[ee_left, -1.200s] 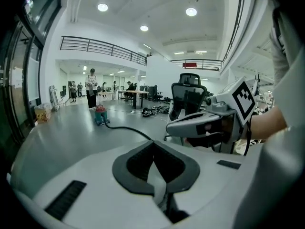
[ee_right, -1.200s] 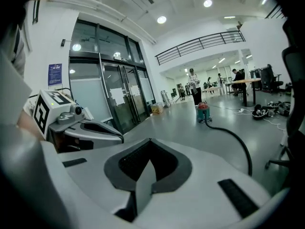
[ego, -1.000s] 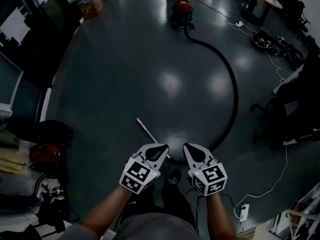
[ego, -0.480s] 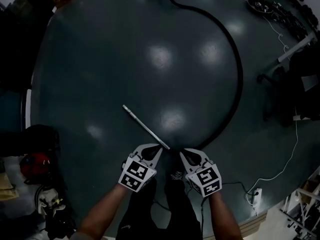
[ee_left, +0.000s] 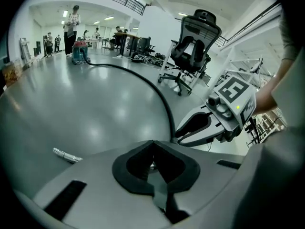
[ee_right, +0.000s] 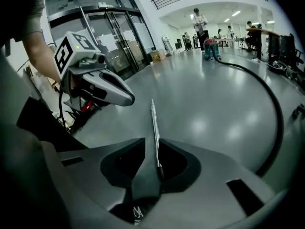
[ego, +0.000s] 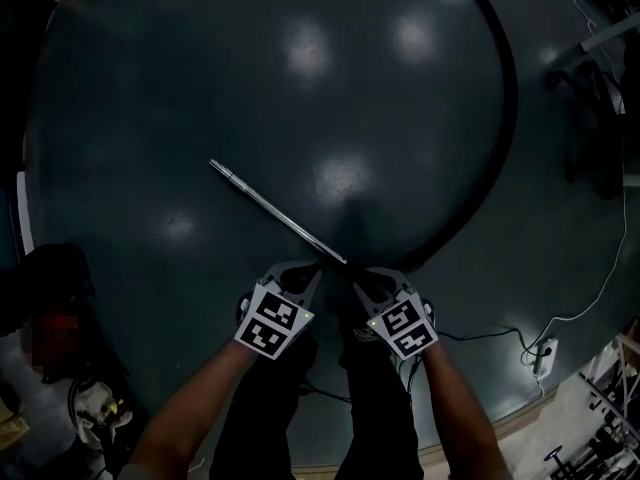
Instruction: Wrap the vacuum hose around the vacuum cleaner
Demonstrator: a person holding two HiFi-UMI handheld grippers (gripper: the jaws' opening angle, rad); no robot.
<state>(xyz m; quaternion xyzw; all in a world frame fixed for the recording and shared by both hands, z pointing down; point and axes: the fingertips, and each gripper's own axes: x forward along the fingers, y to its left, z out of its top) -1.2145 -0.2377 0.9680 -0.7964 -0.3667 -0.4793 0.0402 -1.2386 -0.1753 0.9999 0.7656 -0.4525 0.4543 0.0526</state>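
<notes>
A metal wand [ego: 280, 213] lies slanting on the dark floor. From its near end the black hose [ego: 512, 98] curves off to the right and away. The vacuum cleaner [ee_left: 80, 54] stands far off across the room, also seen in the right gripper view [ee_right: 211, 49]. My left gripper [ego: 312, 268] hangs low beside the wand's near end, shut with nothing in it [ee_left: 153, 144]. My right gripper [ego: 360, 276] is just right of that end. Its jaws have just been opening and stand a little apart [ee_right: 151, 147]. The wand [ee_right: 154, 123] shows in the gap, not pressed.
An office chair [ee_left: 193, 51] stands right of the hose's curve. A power strip [ego: 545, 353] with its cable lies at the right, and bags [ego: 60, 328] at the left. A person [ee_left: 74, 20] stands by the vacuum. Glass doors [ee_right: 109, 37] line one side.
Both grippers have sunk toward the floor and now sit at the wand's near end. The head view has tipped down, so the vacuum cleaner has left it.
</notes>
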